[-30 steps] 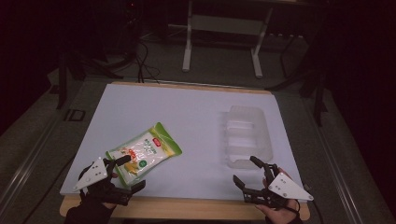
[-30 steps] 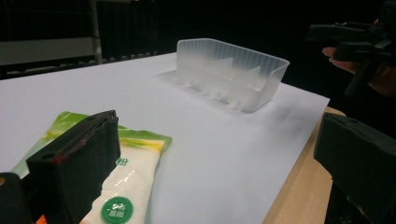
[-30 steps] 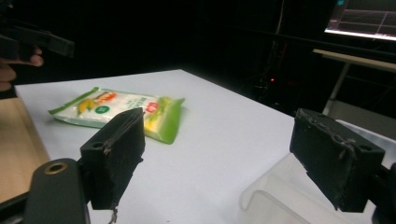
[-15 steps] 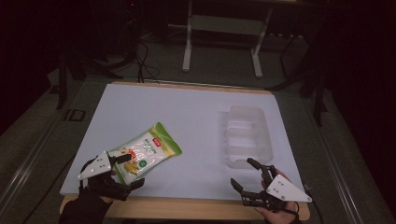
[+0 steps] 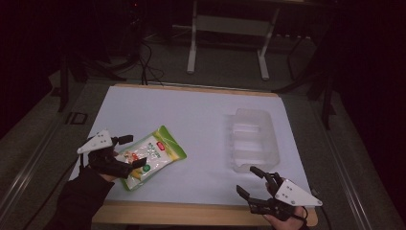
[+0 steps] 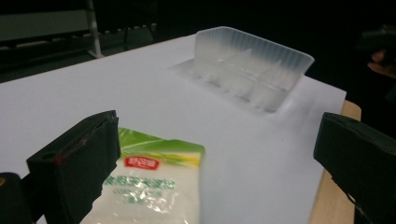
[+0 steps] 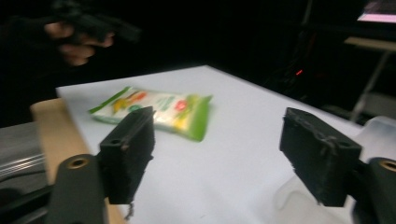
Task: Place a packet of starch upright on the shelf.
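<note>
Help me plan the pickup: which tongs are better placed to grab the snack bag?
Left. The left tongs stand open right over the snack bag; the right tongs sit open beside the clear tray.

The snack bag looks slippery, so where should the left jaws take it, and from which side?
Grip the near short end of the snack bag, coming from the person's side: it lies flat, and the open left gripper already straddles that end.

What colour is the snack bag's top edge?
Green, above a white body with a small red label; the bag shows it best in the left gripper view.
</note>
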A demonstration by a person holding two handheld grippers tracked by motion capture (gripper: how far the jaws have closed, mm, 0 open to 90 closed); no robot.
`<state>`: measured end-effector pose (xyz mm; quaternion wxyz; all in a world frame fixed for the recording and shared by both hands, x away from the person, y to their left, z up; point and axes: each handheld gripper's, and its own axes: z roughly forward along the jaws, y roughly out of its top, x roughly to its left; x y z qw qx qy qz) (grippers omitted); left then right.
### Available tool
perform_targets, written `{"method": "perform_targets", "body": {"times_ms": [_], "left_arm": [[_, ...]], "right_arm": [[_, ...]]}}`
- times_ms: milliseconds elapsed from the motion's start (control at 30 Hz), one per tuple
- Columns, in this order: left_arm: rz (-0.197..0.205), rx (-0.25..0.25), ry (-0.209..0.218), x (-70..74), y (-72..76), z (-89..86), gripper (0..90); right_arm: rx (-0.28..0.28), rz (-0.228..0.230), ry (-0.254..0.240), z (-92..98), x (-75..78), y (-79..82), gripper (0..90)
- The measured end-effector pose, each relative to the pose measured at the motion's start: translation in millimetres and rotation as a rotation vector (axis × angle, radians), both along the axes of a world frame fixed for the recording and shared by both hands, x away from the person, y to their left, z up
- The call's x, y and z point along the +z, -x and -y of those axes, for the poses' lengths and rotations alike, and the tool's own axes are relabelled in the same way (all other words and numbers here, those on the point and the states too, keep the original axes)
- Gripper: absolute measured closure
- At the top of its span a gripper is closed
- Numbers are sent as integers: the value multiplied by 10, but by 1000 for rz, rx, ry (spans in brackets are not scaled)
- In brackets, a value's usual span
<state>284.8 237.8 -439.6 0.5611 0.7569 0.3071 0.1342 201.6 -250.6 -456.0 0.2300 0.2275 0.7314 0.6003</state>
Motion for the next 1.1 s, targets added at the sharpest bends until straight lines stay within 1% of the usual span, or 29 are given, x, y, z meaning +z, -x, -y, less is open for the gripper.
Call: {"method": "perform_targets", "body": {"times_ms": [67,100,133,167,200,233,267,300,333,367,400,433,467,500,533,567,600,633,667,733,767,833,867,1000,1067,1100], "left_arm": [[-12,4,-14,15,-122,-17,21],[-16,2,-21,16,-161,-21,23],[-19,6,-30,13,-210,-24,43],[-19,6,-30,13,-210,-24,47],[-28,9,-38,2,-277,-27,47],[-28,9,-38,2,-277,-27,48],[-51,22,-64,-42,-416,-11,60],[-56,28,-79,-60,-459,3,61],[-56,28,-79,-60,-459,3,61],[-73,29,-102,-98,-535,27,61],[-81,33,-112,-114,-568,36,61],[-87,39,-121,-134,-606,48,61],[-96,36,-126,-152,-643,60,61],[-106,37,-138,-171,-679,76,61],[-115,38,-150,-188,-714,91,61],[-126,31,-157,-210,-750,105,61],[-130,37,-168,-233,-782,121,61],[-134,38,-170,-250,-807,126,61],[-149,36,-171,-280,-852,132,61],[-163,30,-176,-334,-918,141,70],[-173,30,-186,-362,-952,146,83],[-198,33,-188,-415,-1021,159,110],[-205,33,-192,-438,-1052,168,110],[-225,62,-217,-544,-1168,189,110],[-258,63,-220,-604,-1227,187,110],[-274,62,-234,-635,-1255,183,110]], "right_arm": [[-3,14,1,-7,7,10,268],[-5,22,-6,-5,12,14,268],[-3,23,-13,-4,14,16,268],[-3,23,-13,-4,14,16,268],[0,26,-21,2,13,14,267],[-8,30,-28,8,11,10,257],[-11,29,-34,14,6,0,236],[-11,29,-36,15,2,-1,238],[-11,29,-36,15,2,-1,238],[-18,38,-30,15,1,1,240],[-32,48,-14,12,13,13,248],[-36,47,-8,13,21,18,271],[-33,34,-1,15,31,21,285],[-29,8,6,15,40,27,281],[-30,5,14,15,40,31,270],[-32,12,20,12,37,33,242],[-32,8,28,6,37,36,223],[-32,17,34,-1,34,35,197],[-35,24,38,-5,33,37,192],[-36,48,46,-19,32,48,178],[-36,57,45,-22,31,48,177],[-30,62,34,-23,27,46,178],[-31,64,27,-20,25,44,178],[-41,60,3,0,27,32,166],[-46,56,1,5,25,27,165],[-52,58,4,3,21,25,161]]}}
